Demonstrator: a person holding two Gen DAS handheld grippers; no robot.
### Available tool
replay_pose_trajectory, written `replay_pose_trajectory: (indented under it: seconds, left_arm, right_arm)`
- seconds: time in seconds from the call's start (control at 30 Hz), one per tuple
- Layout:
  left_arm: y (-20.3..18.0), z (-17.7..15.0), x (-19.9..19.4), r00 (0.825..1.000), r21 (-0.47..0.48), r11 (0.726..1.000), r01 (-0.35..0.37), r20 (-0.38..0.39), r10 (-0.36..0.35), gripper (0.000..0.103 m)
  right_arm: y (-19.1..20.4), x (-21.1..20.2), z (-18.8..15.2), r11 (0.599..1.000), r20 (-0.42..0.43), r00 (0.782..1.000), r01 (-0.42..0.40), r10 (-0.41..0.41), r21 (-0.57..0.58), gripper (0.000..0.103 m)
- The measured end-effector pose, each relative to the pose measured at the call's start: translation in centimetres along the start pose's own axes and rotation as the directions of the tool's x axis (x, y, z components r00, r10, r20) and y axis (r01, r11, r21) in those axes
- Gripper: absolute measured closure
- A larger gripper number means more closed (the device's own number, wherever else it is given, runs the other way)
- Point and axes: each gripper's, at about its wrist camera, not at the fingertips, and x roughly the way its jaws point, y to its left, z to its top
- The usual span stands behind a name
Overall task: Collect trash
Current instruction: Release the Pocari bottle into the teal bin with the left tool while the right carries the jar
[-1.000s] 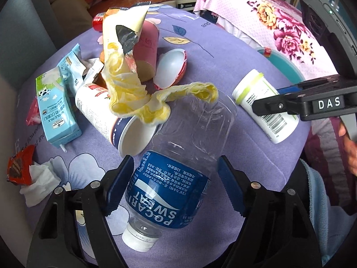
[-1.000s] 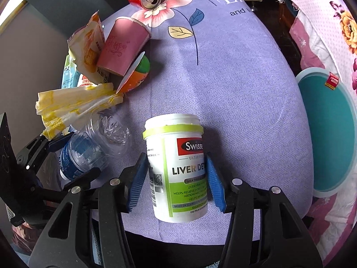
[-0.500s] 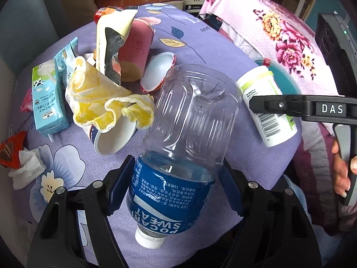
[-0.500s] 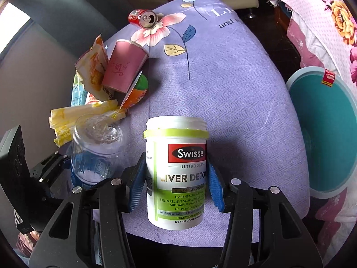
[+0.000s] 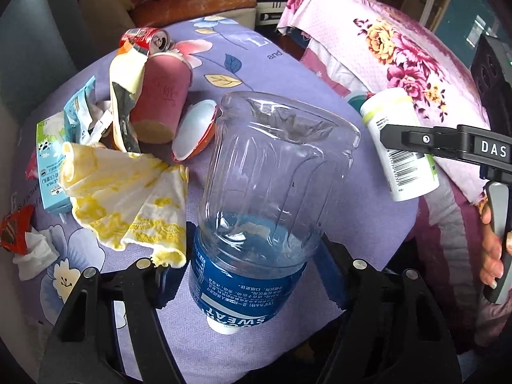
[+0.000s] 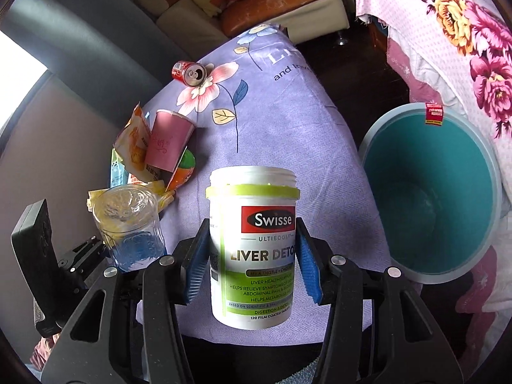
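Clear ribbed plastic, blue-labelled, the empty bottle (image 5: pixel 262 211) sits cap-down, clenched between the left gripper's (image 5: pixel 252 275) fingers, lifted off the lilac floral cloth of the surface (image 5: pixel 288 73). The right gripper (image 6: pixel 252 262) clamps a smooth white supplement jar (image 6: pixel 252 249) between blue ridged pads, near the surface's rounded edge. Only the right view shows the round teal bin (image 6: pixel 432 198) standing open just beside that edge. Crumpled yellow paper (image 5: pixel 128 198), a pink cup (image 5: pixel 163 96) and a red can (image 5: pixel 144 36) lie on the cloth.
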Motion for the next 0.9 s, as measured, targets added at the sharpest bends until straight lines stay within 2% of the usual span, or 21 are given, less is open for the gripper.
replay_pose_trajectory:
  seconds: [0.3,0.47,0.63,0.77,0.9]
  left_arm:
    - [-3.2,3.1,-2.9,0.996,0.042,0.999,0.019,0.082,-0.023,0.032]
    - [-7.5,6.3,-3.2,0.992,0.126,0.991,0.036,0.120,-0.051,0.032]
    - [-12.6,9.8,-0.8,0.987,0.184,0.978,0.101,0.105,-0.121,0.032]
    - [-17.0,11.5,2.4,0.988,0.245,0.962,0.118,0.070,-0.139,0.032]
    - [-20.2,12.2,5.6,0.988,0.282,0.948,0.147,0.008,-0.155,0.032]
  right_arm:
    - [-3.9,-3.8,1.2,0.997,0.111,0.994,0.015,-0.023,0.077,0.055]
    - [-8.0,-7.6,1.7,0.986,0.209,0.973,0.066,-0.098,0.156,0.055]
    - [-12.3,-10.3,1.4,0.962,0.252,0.949,0.128,-0.189,0.240,0.055]
    - [-15.1,-11.0,0.7,0.942,0.245,0.937,0.173,-0.247,0.287,0.055]
    - [-17.7,-10.9,0.0,0.925,0.221,0.937,0.189,-0.270,0.330,0.055]
